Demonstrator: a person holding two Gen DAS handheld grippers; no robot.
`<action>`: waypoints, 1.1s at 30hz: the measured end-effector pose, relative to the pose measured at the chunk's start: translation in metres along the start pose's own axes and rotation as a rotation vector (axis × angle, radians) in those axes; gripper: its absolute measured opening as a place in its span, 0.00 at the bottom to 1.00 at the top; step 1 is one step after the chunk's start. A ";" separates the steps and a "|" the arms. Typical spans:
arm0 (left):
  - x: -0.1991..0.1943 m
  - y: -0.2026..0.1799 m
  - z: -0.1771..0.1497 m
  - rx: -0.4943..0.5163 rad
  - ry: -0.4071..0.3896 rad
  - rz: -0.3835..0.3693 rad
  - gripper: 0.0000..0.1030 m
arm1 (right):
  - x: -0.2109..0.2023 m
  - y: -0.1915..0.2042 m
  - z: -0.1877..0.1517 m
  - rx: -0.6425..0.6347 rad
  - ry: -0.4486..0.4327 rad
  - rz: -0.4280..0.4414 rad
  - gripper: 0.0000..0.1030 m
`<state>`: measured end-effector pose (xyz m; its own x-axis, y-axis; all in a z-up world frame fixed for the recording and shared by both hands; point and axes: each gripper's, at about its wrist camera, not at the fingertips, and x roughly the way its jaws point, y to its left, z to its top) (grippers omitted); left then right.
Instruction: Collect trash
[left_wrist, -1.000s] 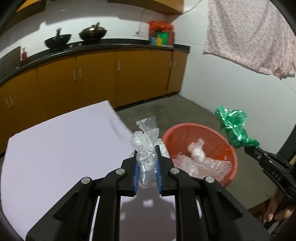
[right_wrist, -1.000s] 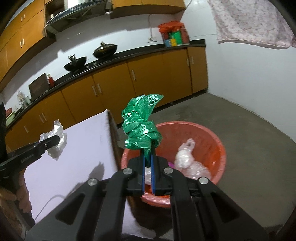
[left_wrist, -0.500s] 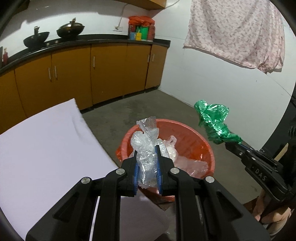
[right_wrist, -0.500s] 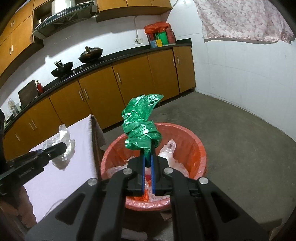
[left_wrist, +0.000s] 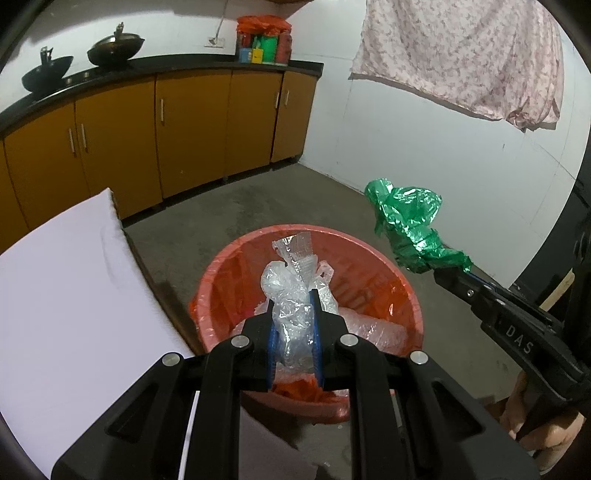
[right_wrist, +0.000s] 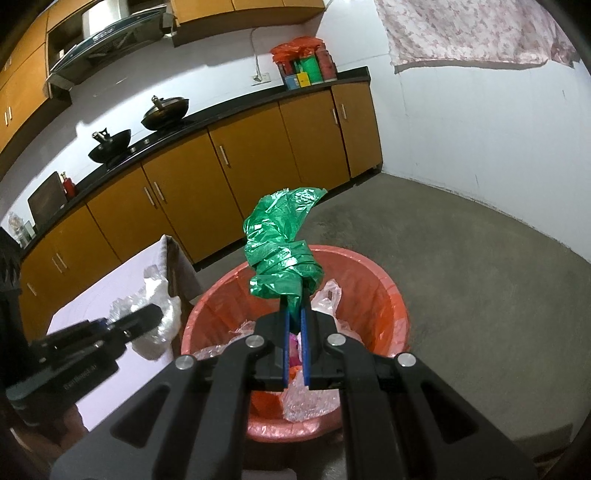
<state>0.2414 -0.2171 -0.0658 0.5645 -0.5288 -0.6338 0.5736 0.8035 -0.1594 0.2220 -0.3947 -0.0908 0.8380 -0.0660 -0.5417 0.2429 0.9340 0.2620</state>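
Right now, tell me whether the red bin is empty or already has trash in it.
Partly filled. The red bin already holds crumpled clear plastic and a white bag; much of its inner wall is bare.

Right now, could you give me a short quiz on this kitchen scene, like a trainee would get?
1. True or false: the left gripper holds a green bag.
2. What colour is the bin below both grippers?
3. Which is pinched in the right gripper? A) crumpled green plastic B) a wok C) a cloth

Key:
1. False: its fingers are shut on clear plastic wrap.
2. Red-orange, with plastic trash already inside.
3. A
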 end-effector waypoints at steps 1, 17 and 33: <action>0.003 -0.001 0.000 0.001 0.003 -0.002 0.15 | 0.003 -0.001 0.000 0.007 0.002 0.002 0.07; 0.007 0.031 -0.013 -0.093 0.042 0.042 0.58 | 0.006 -0.015 -0.011 0.013 0.025 -0.027 0.66; -0.194 0.033 -0.084 -0.048 -0.288 0.471 0.98 | -0.135 0.070 -0.039 -0.238 -0.238 -0.006 0.96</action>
<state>0.1009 -0.0648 -0.0121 0.8969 -0.1576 -0.4131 0.1962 0.9792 0.0524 0.1072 -0.3064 -0.0306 0.9345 -0.1253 -0.3333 0.1503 0.9874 0.0503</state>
